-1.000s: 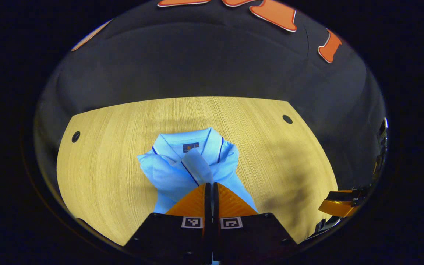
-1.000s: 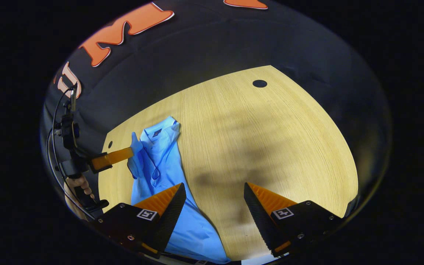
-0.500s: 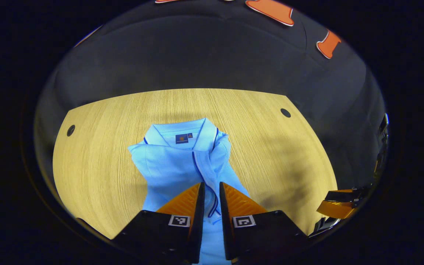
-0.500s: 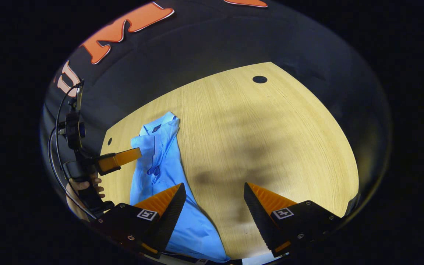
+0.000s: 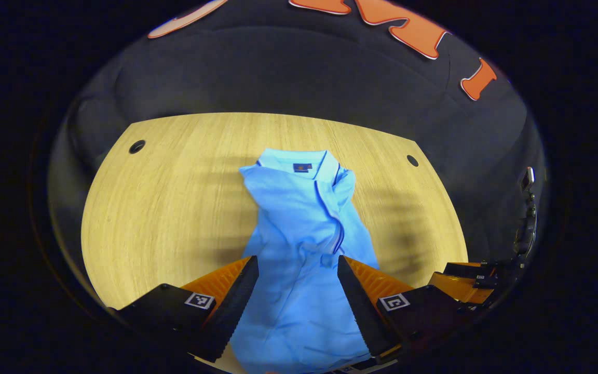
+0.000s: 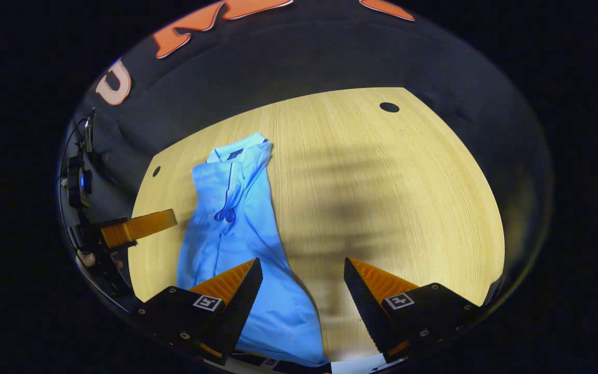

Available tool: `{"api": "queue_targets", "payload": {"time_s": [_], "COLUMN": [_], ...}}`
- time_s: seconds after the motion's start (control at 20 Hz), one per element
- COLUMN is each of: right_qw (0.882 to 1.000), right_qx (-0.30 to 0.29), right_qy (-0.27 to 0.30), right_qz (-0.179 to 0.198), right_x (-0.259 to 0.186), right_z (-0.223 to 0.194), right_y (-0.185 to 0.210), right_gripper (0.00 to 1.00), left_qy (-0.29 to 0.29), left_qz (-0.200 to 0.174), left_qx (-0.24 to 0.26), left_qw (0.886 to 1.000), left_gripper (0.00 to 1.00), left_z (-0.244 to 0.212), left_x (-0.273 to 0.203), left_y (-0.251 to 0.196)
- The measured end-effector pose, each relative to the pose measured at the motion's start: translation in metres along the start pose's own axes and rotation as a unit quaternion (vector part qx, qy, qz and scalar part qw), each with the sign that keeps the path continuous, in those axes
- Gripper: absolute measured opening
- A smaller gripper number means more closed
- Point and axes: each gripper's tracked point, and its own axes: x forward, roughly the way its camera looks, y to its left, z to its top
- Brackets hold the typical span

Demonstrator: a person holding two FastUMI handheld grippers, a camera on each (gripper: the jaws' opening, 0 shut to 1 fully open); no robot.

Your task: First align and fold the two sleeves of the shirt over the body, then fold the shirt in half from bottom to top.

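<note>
A light blue polo shirt with dark blue piping (image 5: 304, 228) is lying lengthwise on the pale wood-grain table (image 5: 174, 197), its collar sitting at upper centre of the left gripper view and its body running down to the bottom edge. Both sleeves are lying folded inward over the body. The left tool (image 5: 298, 283) is hanging over the shirt's lower half with its fingers spread wide, gripping nothing. In the right gripper view the shirt (image 6: 236, 234) is occupying the left part of the table (image 6: 382, 208), and the right tool (image 6: 303, 285) is standing wide apart too, one finger (image 6: 231, 291) overlapping the shirt's lower edge in the picture, the other over bare wood. At the far left of that view the left tool (image 6: 143, 224) is showing, with part of a hand (image 6: 91, 258) behind it.

Soft shadows are falling across the bare wood to the right of the shirt. Small dark round holes (image 5: 136, 146) are sitting near the table's far corners. A black cloth wall (image 5: 278, 72) is closing off the far side.
</note>
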Motion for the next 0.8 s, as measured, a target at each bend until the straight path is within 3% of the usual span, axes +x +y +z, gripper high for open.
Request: {"api": "queue_targets", "payload": {"time_s": [0.4,0.55,0.8], "right_qw": [0.997,0.994,0.987], "right_qx": [-0.041,-0.061,-0.068], "right_qy": [0.06,0.084,0.133], "right_qz": [-0.029,-0.044,-0.061], "right_x": [-0.002,-0.011,-0.023], "right_z": [-0.089,-0.127,-0.183], "right_y": [0.012,0.009,0.0], "right_gripper": [0.98,0.98,0.98], "left_qy": [0.054,0.077,0.116], "left_qz": [0.032,0.031,0.031], "left_qx": [-0.014,-0.033,-0.02], "left_qw": [0.998,0.996,0.993], "left_gripper": [1.0,1.0,1.0], "left_z": [-0.109,-0.145,-0.206], "left_x": [-0.046,-0.056,-0.072], "left_y": [0.058,0.063,0.06]}}
